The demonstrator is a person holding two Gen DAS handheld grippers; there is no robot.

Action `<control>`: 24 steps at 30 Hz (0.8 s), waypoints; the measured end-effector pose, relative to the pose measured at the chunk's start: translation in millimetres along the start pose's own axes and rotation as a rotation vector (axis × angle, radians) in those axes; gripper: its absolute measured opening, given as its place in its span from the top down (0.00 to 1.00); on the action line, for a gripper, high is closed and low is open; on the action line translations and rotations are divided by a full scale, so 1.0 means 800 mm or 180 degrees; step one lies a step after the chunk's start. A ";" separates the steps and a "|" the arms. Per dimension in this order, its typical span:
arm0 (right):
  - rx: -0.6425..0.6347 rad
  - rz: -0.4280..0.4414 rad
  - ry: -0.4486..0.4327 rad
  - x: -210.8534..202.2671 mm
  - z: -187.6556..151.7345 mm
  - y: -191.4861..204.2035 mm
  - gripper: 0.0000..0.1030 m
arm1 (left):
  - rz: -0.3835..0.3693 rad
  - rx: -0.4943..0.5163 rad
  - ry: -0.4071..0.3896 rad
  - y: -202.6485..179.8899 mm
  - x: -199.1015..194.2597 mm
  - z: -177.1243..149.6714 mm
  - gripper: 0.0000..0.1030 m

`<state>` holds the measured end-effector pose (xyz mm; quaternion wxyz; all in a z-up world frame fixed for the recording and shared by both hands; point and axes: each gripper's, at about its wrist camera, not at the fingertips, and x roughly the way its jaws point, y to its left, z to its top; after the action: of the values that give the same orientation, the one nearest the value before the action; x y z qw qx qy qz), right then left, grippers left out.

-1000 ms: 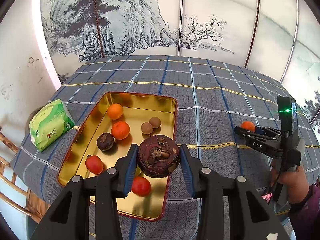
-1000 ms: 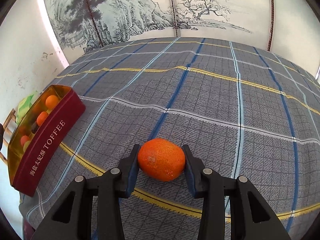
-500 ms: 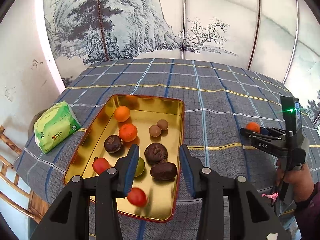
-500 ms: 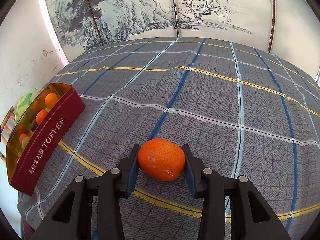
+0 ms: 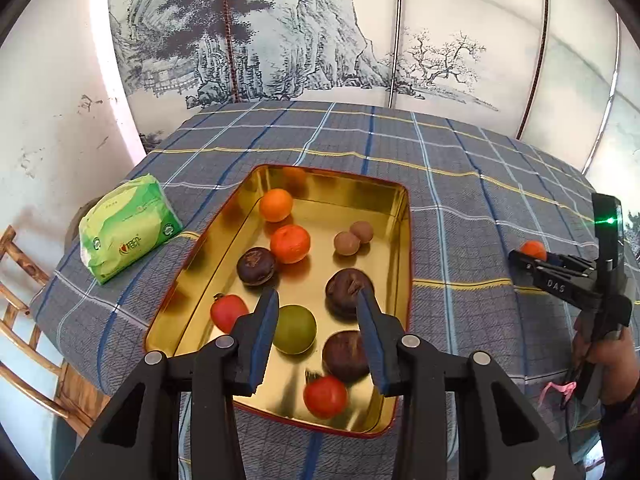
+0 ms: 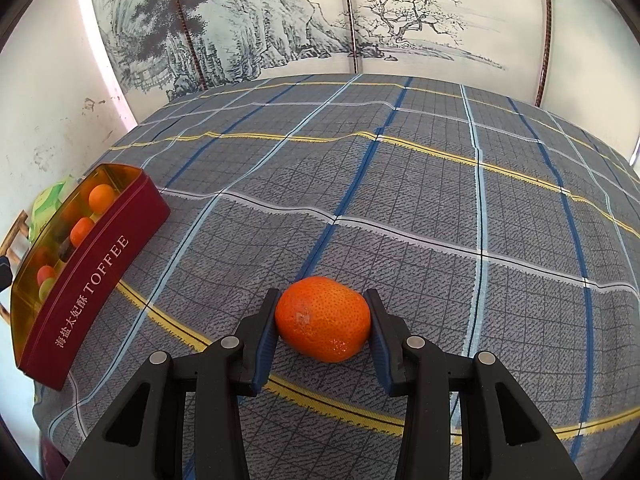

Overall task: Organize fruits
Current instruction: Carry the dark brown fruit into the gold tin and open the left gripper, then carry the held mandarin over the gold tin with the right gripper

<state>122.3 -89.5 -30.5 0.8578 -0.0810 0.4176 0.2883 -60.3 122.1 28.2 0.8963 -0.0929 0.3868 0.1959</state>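
A mandarin (image 6: 323, 318), bright orange with a finely pitted skin, is seen low in the centre of the right wrist view, resting on the plaid tablecloth (image 6: 400, 184). It is gripped between the blue pads of the right gripper (image 6: 323, 322), whose jaws are closed against both its sides. A broad stretch of bare cloth is shown above and to the right of it, running to the table's far edge below the painted screen (image 6: 320, 20).

At the left edge of that view, the red tin (image 6: 92, 280) marked TOFFEE is seen side-on. In the left wrist view its gold interior (image 5: 384, 216) fills the centre, and oranges, dark brown fruits, red fruits, two small brown ones and a green fruit (image 5: 295, 329) are scattered in it. The left gripper (image 5: 316, 332) is held above the tin's near end, jaws spread wide and holding nothing. A green packet (image 5: 126, 226) is seen at the left, near the table's edge, and the right gripper is visible at the right edge.
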 end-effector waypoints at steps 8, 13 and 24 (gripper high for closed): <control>0.0002 0.0002 0.0000 -0.001 -0.001 0.000 0.59 | 0.0086 0.0033 0.0001 0.002 0.001 -0.004 0.64; 0.0007 0.0022 -0.0001 -0.004 -0.005 0.000 0.59 | 0.0111 0.0045 0.0002 0.003 0.001 -0.006 0.62; 0.0049 0.0091 0.0006 -0.022 -0.024 0.002 0.59 | 0.0188 0.0089 -0.0031 0.002 -0.002 -0.012 0.52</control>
<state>100.0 -102.6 -29.2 0.8538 -0.0688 0.4218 0.2972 -68.1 119.9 22.9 0.8932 -0.0679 0.3877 0.2173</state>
